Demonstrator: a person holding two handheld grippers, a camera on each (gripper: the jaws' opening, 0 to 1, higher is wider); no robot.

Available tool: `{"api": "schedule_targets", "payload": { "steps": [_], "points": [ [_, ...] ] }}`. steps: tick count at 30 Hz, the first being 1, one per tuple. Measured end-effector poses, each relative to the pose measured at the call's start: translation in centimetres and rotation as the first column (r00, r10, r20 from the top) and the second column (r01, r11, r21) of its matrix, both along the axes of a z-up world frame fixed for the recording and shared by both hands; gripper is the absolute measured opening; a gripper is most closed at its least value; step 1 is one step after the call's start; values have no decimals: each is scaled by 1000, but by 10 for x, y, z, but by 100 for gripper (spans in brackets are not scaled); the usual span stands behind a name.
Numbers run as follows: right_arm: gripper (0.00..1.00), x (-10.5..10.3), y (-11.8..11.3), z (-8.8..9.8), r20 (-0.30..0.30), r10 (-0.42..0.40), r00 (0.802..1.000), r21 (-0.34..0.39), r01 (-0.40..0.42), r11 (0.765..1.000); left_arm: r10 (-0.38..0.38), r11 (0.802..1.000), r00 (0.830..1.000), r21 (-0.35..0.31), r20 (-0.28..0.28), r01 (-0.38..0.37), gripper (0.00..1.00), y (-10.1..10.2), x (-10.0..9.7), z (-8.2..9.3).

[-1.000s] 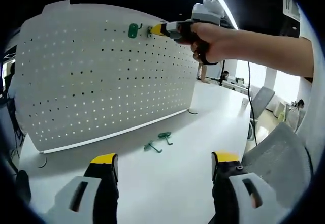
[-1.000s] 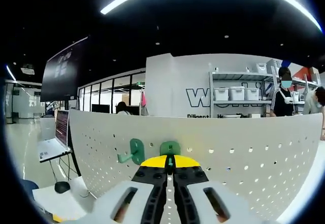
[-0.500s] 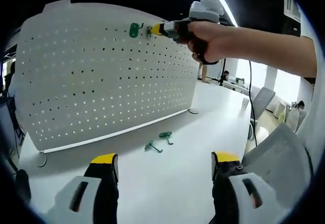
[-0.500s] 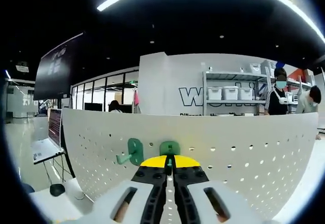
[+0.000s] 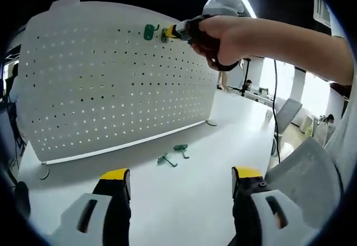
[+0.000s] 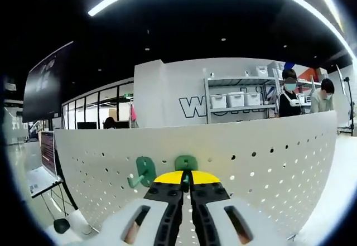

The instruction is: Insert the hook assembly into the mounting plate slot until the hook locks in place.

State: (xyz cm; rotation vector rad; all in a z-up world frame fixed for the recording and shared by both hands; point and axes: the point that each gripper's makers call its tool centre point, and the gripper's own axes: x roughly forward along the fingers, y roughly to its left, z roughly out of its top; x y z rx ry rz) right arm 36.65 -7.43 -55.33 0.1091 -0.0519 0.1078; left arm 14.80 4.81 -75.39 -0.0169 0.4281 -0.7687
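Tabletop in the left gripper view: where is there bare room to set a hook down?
Bare white table runs between the pegboard foot and the open left claw, on either side of the two loose hooks. Crowded: the pegboard's top edge, where the right claw presses a hook beside a mounted hook.

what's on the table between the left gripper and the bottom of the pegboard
Two loose green hooks lie on the white table between the open left gripper and the pegboard, seen in the left gripper view.
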Motion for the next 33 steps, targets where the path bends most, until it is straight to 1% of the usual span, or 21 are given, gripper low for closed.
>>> {"api": "schedule_targets", "payload": {
  "steps": [1,2,4,10,12,16,19,20,22,24,26,28,29,31,32,33],
  "points": [
    [1,0,1,-1,0,-4,1000,-24,4,1000,-1,1000,1000,0,0,1,76,0,0,0],
    [1,0,1,-1,1,-7,1000,-26,7,1000,-1,1000,1000,0,3,1,76,0,0,0],
    [1,0,0,-1,6,-12,1000,-10,12,1000,-1,1000,1000,-2,1,1,76,0,-1,0],
    [1,0,1,-1,3,-11,1000,-14,11,1000,4,1000,1000,-5,2,-4,76,1,0,0],
    [2,0,1,-1,1,-10,1000,-6,10,1000,3,1000,1000,-2,4,-3,76,1,0,1],
    [3,0,2,-1,-4,1,1000,-21,-1,1000,7,1000,1000,-3,6,-7,76,3,1,1],
    [4,-2,2,-1,-15,13,1000,1,-13,1000,8,1000,1000,-6,3,-8,76,4,1,2],
    [4,-2,2,-2,-17,20,1000,-9,-20,1000,10,1000,1000,-7,4,-10,76,4,1,2],
    [4,-1,3,-1,-14,35,999,-56,-35,998,16,1000,1000,-16,2,-16,76,5,1,2],
    [5,-1,4,-2,-22,41,999,-57,-43,997,20,1000,1000,-20,0,-20,76,5,2,3],
    [7,-2,6,-1,-22,58,998,-69,-59,996,19,1000,1000,-15,1,-19,76,4,2,3],
    [9,-4,6,-3,-22,74,997,-57,-75,996,15,1000,1000,-12,1,-15,76,3,1,3],
    [10,-4,5,-5,-31,76,997,-50,-77,996,15,1000,1000,-10,1,-15,76,3,1,3],
    [14,-6,8,-6,-30,99,995,-53,-101,993,16,1000,1000,-10,-1,-16,76,3,1,3],
    [17,-6,8,-8,-35,111,993,-73,-113,991,18,1000,1000,-12,-1,-18,76,3,1,3],
    [19,-7,9,-9,-33,124,992,-73,-126,989,17,1000,1000,-12,-1,-17,76,3,1,3]
  ]
}}
